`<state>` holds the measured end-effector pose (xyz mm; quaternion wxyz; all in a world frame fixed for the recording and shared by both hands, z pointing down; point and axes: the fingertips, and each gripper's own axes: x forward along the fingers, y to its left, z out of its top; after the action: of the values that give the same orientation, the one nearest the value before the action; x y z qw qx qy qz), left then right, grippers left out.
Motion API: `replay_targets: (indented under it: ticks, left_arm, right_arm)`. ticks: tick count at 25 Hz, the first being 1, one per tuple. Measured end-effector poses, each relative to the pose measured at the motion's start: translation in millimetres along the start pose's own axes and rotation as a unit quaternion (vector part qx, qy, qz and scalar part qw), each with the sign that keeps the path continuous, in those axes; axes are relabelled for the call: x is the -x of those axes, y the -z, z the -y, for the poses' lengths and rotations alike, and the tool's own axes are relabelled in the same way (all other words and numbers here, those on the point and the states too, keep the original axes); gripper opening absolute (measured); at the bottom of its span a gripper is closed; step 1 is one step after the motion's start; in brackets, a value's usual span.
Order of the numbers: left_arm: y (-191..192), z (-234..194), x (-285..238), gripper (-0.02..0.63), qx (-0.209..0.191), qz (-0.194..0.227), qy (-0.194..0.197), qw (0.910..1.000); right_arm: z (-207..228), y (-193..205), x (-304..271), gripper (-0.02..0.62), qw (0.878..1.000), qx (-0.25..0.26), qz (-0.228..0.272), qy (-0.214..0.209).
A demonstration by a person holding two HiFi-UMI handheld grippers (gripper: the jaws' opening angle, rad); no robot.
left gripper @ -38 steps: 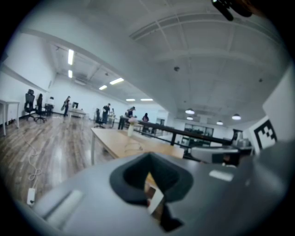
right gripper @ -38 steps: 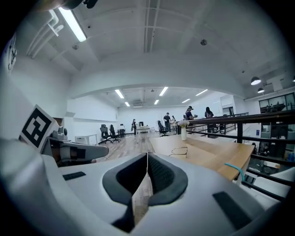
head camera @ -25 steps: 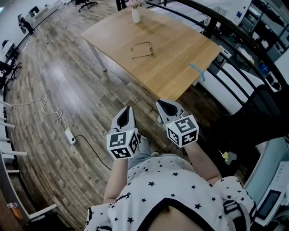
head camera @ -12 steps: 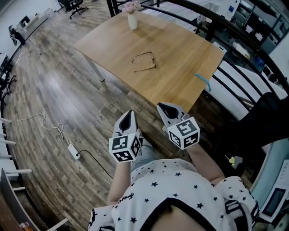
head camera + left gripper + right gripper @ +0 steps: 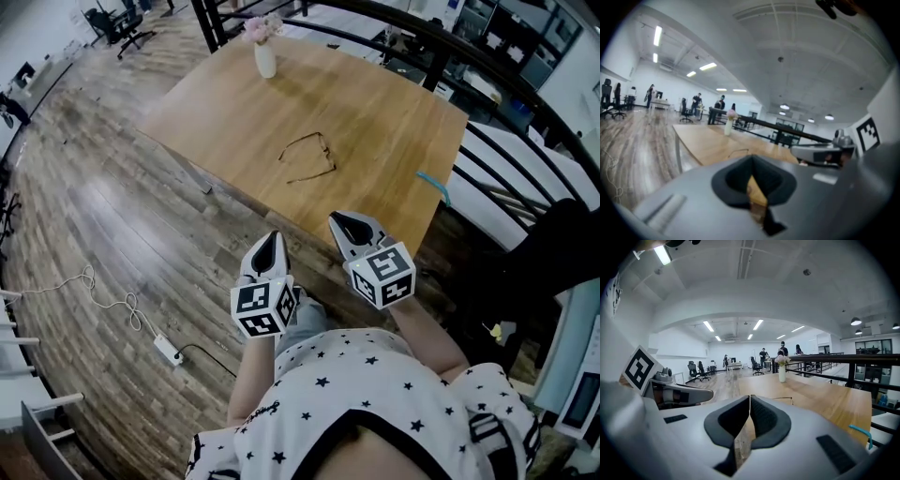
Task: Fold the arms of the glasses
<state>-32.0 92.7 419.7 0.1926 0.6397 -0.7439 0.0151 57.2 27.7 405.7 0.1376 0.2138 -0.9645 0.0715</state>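
A pair of thin-framed glasses (image 5: pixel 308 157) lies on the wooden table (image 5: pixel 225 112) with both arms spread open, near the table's middle. The same glasses (image 5: pixel 786 399) show faintly past the jaws in the right gripper view and as a thin line, the glasses (image 5: pixel 739 151), in the left gripper view. My left gripper (image 5: pixel 271 240) and right gripper (image 5: pixel 346 221) are both shut and empty. They hover side by side over the floor, short of the table's near edge, well apart from the glasses.
A white vase with pink flowers (image 5: pixel 265 56) stands at the table's far side. A light blue strip (image 5: pixel 433 183) lies at the table's right edge. A black railing (image 5: pixel 487 141) runs along the right. A power strip and cable (image 5: pixel 169 349) lie on the floor at left.
Both grippers and the head have moved toward the table, so the table and glasses appear nearer and lower in the head view. The jaws stayed shut.
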Motion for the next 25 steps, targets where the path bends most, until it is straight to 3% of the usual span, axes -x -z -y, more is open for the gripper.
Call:
replay_targets:
  ticks: [9, 25]
  left_arm:
    - [-27.3, -44.0, -54.2, 0.008, -0.015, -0.016, 0.046, 0.9987]
    - [-43.5, -97.1, -120.6, 0.008, -0.025, -0.045, 0.106, 0.9931]
  right_arm:
    - [26.3, -27.7, -57.7, 0.018, 0.998, -0.008, 0.004, 0.055]
    - [63.3, -38.5, -121.4, 0.018, 0.991, -0.027, -0.012, 0.134]
